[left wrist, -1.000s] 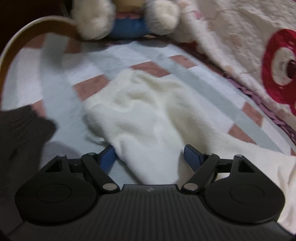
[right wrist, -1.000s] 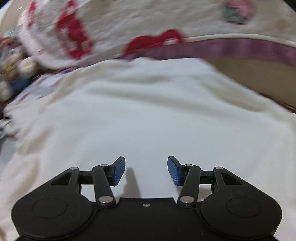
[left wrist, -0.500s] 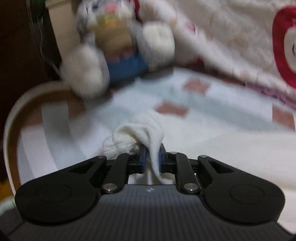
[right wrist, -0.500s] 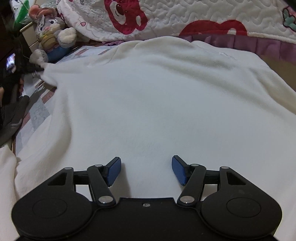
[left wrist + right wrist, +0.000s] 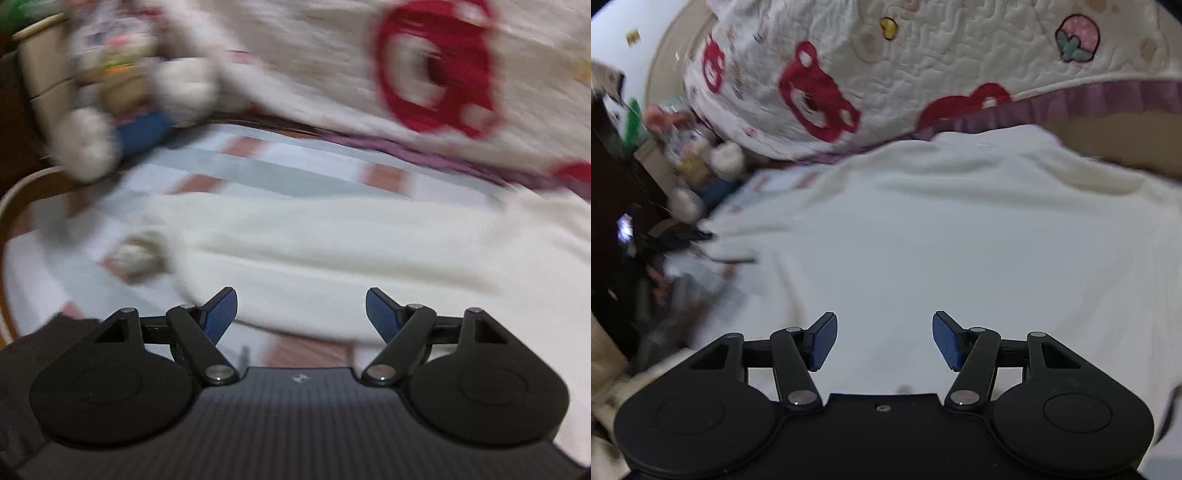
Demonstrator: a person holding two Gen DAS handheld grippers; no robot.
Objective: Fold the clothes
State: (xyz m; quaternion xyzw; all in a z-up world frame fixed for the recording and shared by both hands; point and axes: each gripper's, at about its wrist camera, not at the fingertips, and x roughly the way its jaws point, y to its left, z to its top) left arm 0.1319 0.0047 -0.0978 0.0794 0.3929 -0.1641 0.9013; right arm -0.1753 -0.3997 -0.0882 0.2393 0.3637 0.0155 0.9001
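Note:
A cream fleece garment (image 5: 332, 254) lies spread on the checked bed sheet (image 5: 236, 162); its bunched sleeve end (image 5: 138, 251) rests at the left. My left gripper (image 5: 301, 310) is open and empty just above the garment's near edge. In the right wrist view the same garment (image 5: 942, 240) fills the middle, mostly flat. My right gripper (image 5: 884, 339) is open and empty, hovering over the garment's body. Both views are motion-blurred.
A quilt with red bear prints (image 5: 923, 66) is heaped at the back, also in the left wrist view (image 5: 436, 70). A plush toy (image 5: 122, 96) sits at the back left by the bed's curved edge (image 5: 22, 192). Dark clutter (image 5: 635, 229) lies left of the bed.
My left gripper, shut on the sleeve end half a second ago, has opened and let it drop onto the sheet, then pulled back rightward. My right gripper stays open and has lifted.

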